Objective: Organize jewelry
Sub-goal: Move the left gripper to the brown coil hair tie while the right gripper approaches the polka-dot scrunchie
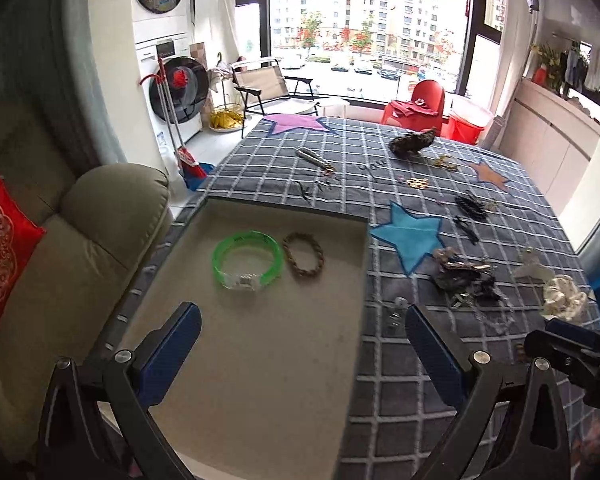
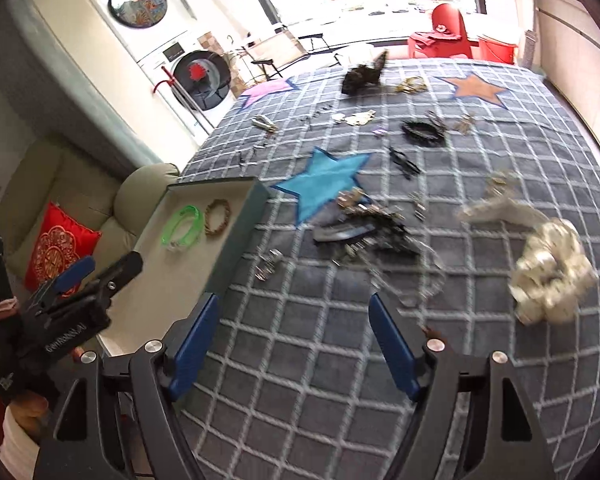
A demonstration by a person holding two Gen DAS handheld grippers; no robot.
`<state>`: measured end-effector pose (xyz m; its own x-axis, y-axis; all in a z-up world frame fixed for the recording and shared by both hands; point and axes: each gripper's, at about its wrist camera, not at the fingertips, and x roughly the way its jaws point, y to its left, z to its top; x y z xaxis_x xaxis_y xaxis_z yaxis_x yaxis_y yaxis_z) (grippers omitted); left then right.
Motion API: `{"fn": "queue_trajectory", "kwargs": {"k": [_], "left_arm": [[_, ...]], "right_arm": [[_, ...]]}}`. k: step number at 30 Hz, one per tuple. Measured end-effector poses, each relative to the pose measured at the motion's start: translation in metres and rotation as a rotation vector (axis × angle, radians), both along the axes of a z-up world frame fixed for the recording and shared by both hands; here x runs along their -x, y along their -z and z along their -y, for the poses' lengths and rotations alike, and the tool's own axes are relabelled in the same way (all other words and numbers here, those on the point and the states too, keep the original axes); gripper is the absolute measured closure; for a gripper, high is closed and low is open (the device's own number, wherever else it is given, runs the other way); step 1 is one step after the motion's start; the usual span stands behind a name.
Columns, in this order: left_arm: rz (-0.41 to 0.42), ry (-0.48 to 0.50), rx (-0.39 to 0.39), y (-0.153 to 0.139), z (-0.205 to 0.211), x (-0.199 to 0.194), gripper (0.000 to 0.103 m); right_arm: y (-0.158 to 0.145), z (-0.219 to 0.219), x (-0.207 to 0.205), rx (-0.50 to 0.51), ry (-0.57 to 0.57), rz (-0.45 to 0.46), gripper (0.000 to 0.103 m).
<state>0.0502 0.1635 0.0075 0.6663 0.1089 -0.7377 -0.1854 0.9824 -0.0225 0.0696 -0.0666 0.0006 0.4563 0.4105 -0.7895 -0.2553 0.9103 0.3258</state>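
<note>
1. While both sets of fingers stand spread and empty, pick one target only: cream satin scrunchie (image 2: 552,272) at right of the right wrist view, on the grey checked cloth of the table (image 2: 300,360).
2. Lower right gripper (image 2: 294,340) straight over it; avoid the tangled pile of dark hair clips (image 2: 364,232) at centre frame.
3. Pinch at the thickest fold.
4. Carry to the shallow beige tray (image 1: 260,360), lower centre of the left wrist view.
5. Set beside green translucent bangle (image 1: 247,260) and braided tan bracelet (image 1: 303,255), not on them.
6. Keep left gripper (image 1: 300,344) clear of the drop.
</note>
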Motion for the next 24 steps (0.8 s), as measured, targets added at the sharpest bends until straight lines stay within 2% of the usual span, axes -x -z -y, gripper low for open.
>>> {"fn": "queue_trajectory", "kwargs": {"k": [8, 9, 12, 20, 24], "left_arm": [[-0.008, 0.106, 0.034, 0.002, 0.053, 0.013, 0.0], [-0.013, 0.118, 0.038, 0.003, 0.058, 0.013, 0.0], [-0.037, 0.167, 0.036, 0.006, 0.081, 0.013, 0.0], [-0.089, 0.234, 0.004, 0.021, 0.126, 0.007, 0.0], [-0.123, 0.276, 0.014, 0.03, 0.145, 0.002, 0.0]], "right_arm": [[0.015, 0.079, 0.023, -0.034, 0.134, -0.039, 0.018], [0.017, 0.086, 0.025, -0.041, 0.151, -0.042, 0.011], [0.021, 0.114, 0.03, -0.069, 0.21, -0.04, 0.0], [0.022, 0.163, 0.039, -0.082, 0.293, 0.001, 0.0], [0.022, 0.181, 0.041, -0.097, 0.333, 0.041, 0.0]]}}
